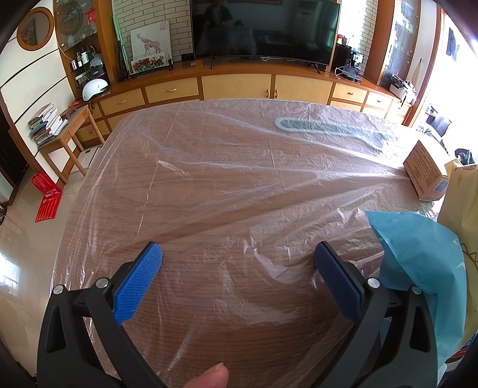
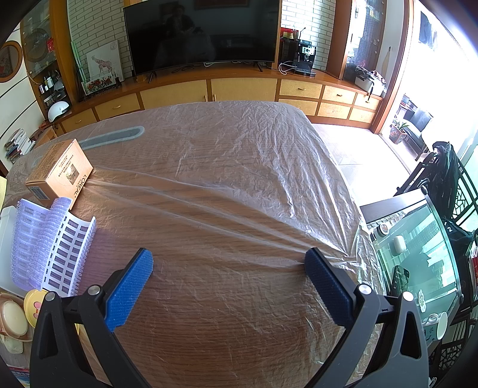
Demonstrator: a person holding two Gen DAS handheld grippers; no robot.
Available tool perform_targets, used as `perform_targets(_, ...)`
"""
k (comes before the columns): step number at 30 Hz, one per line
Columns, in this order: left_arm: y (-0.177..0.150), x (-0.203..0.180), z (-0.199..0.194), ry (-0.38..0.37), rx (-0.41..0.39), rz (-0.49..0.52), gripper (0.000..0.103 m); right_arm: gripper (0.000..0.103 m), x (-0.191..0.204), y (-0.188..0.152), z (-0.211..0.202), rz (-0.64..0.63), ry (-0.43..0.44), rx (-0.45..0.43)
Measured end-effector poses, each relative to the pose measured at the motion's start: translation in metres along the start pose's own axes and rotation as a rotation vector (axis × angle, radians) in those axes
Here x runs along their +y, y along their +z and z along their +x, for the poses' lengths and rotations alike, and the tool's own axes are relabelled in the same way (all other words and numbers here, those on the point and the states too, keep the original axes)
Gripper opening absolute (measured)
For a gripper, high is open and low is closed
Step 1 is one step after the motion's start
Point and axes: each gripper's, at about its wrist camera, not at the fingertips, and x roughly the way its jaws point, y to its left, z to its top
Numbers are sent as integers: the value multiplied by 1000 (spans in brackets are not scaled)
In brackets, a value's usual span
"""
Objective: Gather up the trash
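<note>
Left tongs (image 1: 239,253): jaws spread wide, nothing between the blue pads (image 1: 139,283); they hover low over the near part of the counter (image 1: 209,185). A fingertip (image 1: 209,377) shows at the bottom edge of the left view.

Right tongs (image 2: 228,259): jaws equally wide, holding nothing, above the near edge of the same counter.

Counter: wood grain, covered by a thin clear plastic sheet (image 2: 254,155) (crumpled, with taut creases running from the box toward the right tongs).

Trash candidates:
- Cardboard box (image 2: 59,171), tan, lying on its side on the sheet, left of the right tongs and well apart from them. In the left view it sits at the far right edge of the counter (image 1: 425,170).
- Lilac sheet with rows of dark rectangles (image 2: 50,247), curled, touching the near side of the box.
- Blue paper (image 1: 418,262), just beside the right pad of the left tongs, at the counter's right edge, next to a yellow bag (image 1: 460,203).

Under the plastic: a long grey oval shape (image 1: 325,129), far side of the counter.

Background: television (image 1: 264,28) on a wooden cabinet (image 1: 236,86); white helmet (image 1: 94,88) at its left end.
</note>
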Motion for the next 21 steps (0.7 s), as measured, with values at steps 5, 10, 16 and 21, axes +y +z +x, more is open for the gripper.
perform_targets(5,0,0,0,0,0,0,102,99,0,0,0,0,0,0)
perform_targets(10,1,0,1,0,0,0,102,99,0,0,0,0,0,0)
perform_targets(16,2,-1,3,0,0,0,102,99,0,0,0,0,0,0)
perform_targets(21,2,-1,4,0,0,0,102,99,0,0,0,0,0,0)
